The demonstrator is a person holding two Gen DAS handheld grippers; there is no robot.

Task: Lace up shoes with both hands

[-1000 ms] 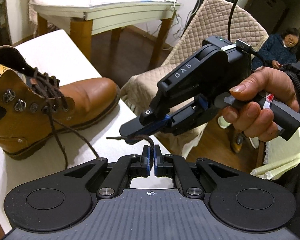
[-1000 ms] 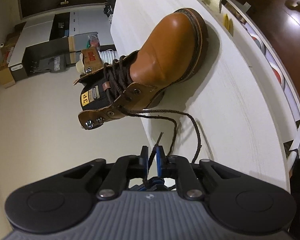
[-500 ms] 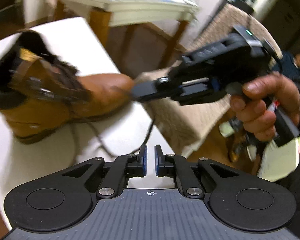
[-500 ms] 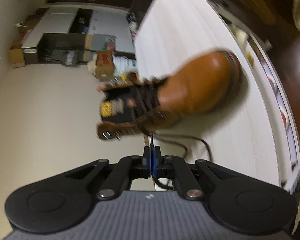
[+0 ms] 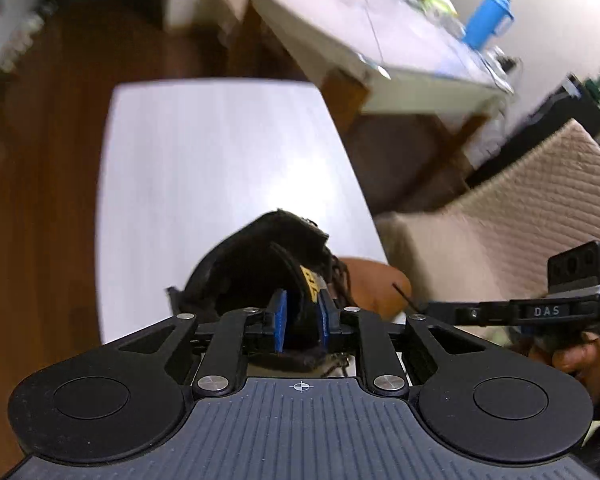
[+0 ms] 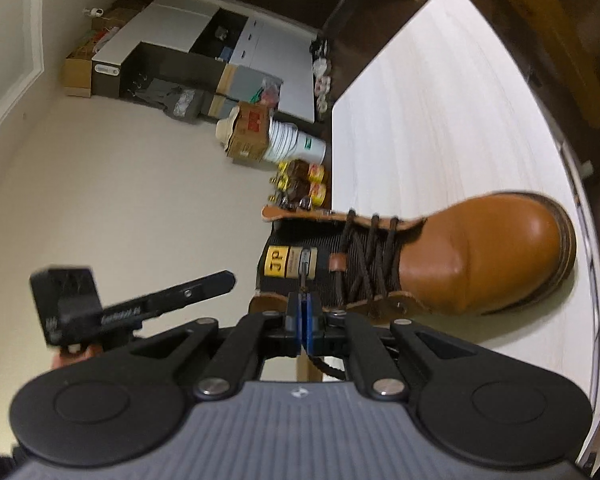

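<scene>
Nearest the left wrist camera, the left gripper [image 5: 300,326] has its two blue-padded fingers [image 5: 279,320] parted, with nothing between the pads; the dark collar of the boot [image 5: 260,264] sits right behind the gap. In the right wrist view, the right gripper [image 6: 303,320] has its fingers pressed together on one dark brown lace [image 6: 327,366], whose cord runs down below the pads and whose thin tip sticks out just ahead of them, over the boot's tongue.

There is one tan leather boot, lying on the white counter [image 6: 440,128] at its near edge, toe pointing away from the left camera. Its lace crosses several times up the front between the eyelet flaps. A yellow label shows on the black tongue.

The right gripper appears at the right edge of the left view, level with the boot, with a hand [image 5: 580,364] on its handle. Farther off stand a second table [image 5: 380,36] carrying one blue jug [image 5: 488,20], and a quilted chair [image 5: 540,200].
</scene>
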